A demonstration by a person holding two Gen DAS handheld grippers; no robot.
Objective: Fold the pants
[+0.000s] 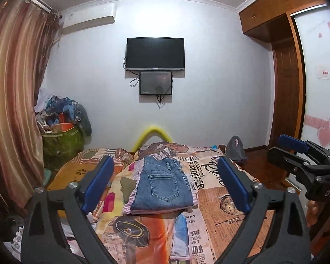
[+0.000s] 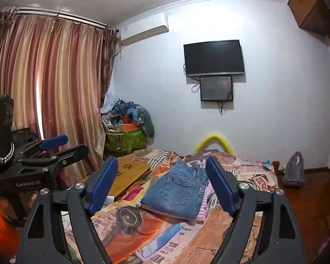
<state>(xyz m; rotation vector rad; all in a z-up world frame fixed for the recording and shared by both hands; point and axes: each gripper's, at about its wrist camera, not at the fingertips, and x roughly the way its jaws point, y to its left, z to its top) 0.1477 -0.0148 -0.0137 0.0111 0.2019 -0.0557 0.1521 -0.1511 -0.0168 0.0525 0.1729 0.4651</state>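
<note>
Folded pants (image 1: 165, 189) are seen in faded blue denim, matt and coarse-woven. The bed (image 1: 226, 200) is covered in soft printed cloth. Gripper fingers (image 1: 96, 182) are faced with matt blue padding on black plastic frames. Curtains (image 2: 55, 83) are of sheened satin.

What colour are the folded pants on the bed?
Blue denim pants, faded lighter in the middle; clearest in the left wrist view.

The jeans (image 1: 165, 184) are faded blue denim. They lie on a pink-striped cloth (image 1: 194, 199). The bedspread (image 1: 222, 217) is orange newsprint-patterned.
</note>
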